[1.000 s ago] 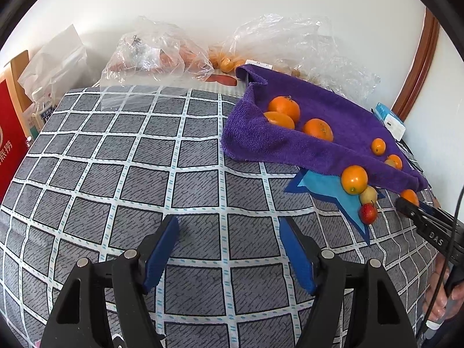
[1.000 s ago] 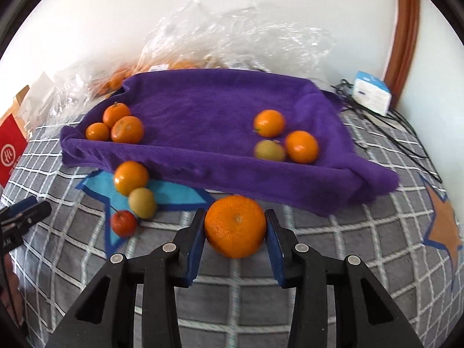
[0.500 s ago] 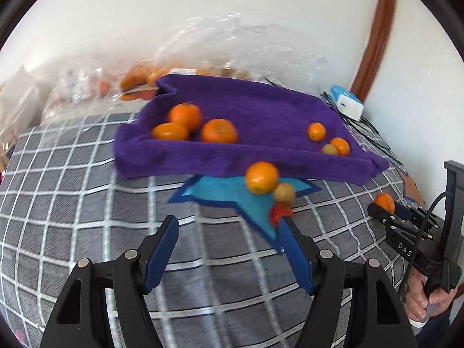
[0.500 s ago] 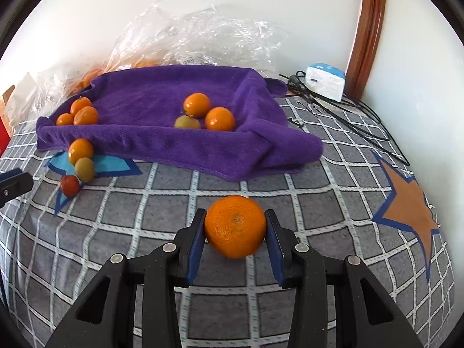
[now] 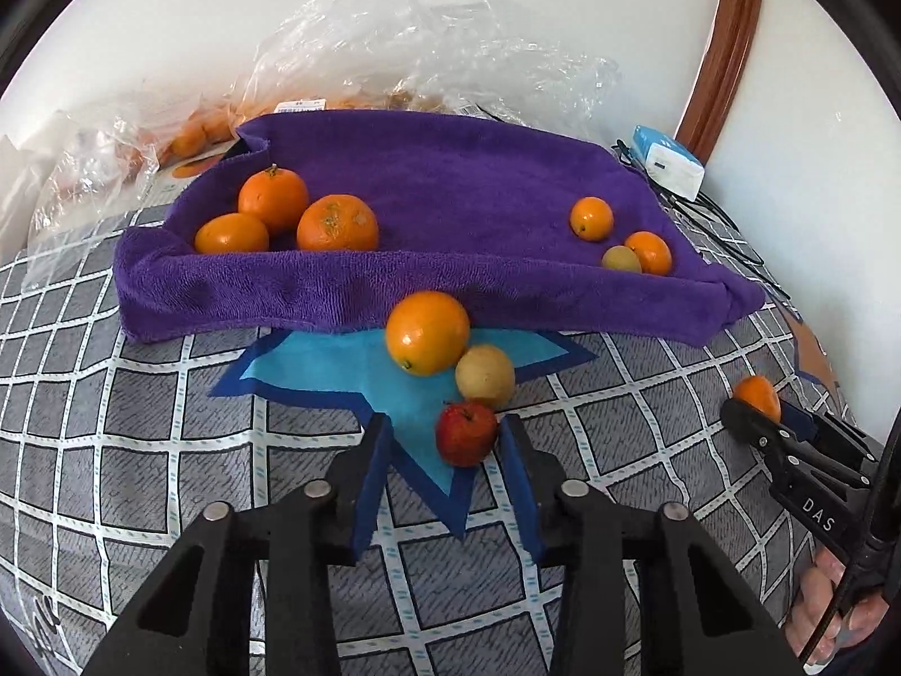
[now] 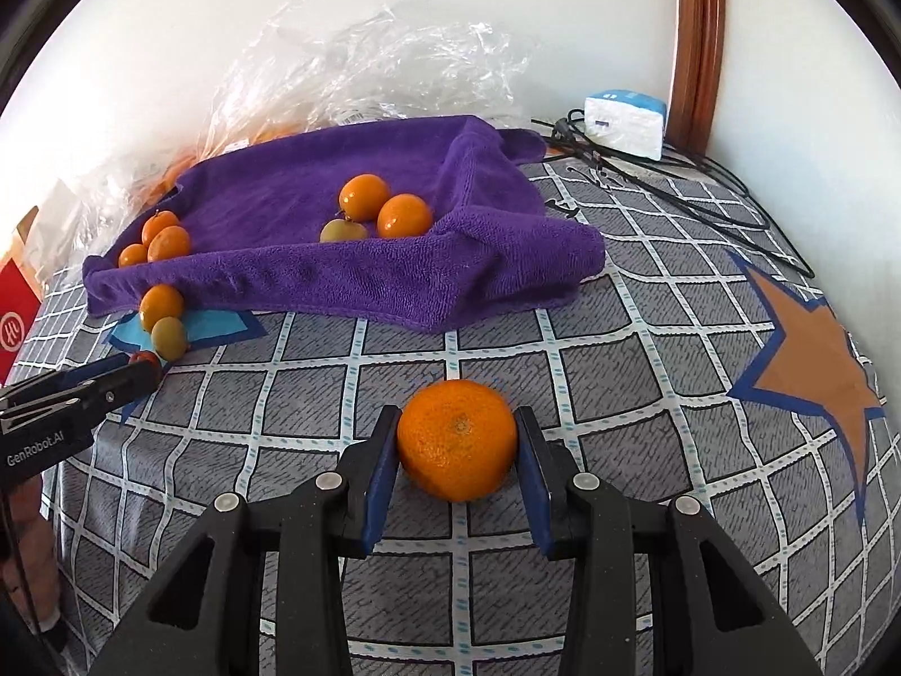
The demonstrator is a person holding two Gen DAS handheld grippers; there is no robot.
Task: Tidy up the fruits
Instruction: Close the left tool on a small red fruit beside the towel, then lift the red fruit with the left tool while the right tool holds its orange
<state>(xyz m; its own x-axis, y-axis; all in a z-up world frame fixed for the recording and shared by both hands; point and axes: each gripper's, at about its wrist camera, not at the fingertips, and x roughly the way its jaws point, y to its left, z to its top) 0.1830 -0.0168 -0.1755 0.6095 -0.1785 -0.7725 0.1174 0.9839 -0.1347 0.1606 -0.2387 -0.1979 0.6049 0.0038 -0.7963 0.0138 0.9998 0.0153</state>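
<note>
one apple (image 5: pixel 466 434) btwn left tongs (image 5: pixel 445 439)

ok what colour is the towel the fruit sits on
Purple; the towel shows best in the left wrist view.

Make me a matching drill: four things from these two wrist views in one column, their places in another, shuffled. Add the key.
Things
1. red apple
2. big orange
3. white box
4. blue star

Places
A. printed on the checked cloth, partly under the purple towel
B. held by the right gripper
C. by the wall, beside the cables
D. between the left gripper's fingers, which have just been closing

Pairs: 1-D, 2-B, 3-C, 4-A
</note>
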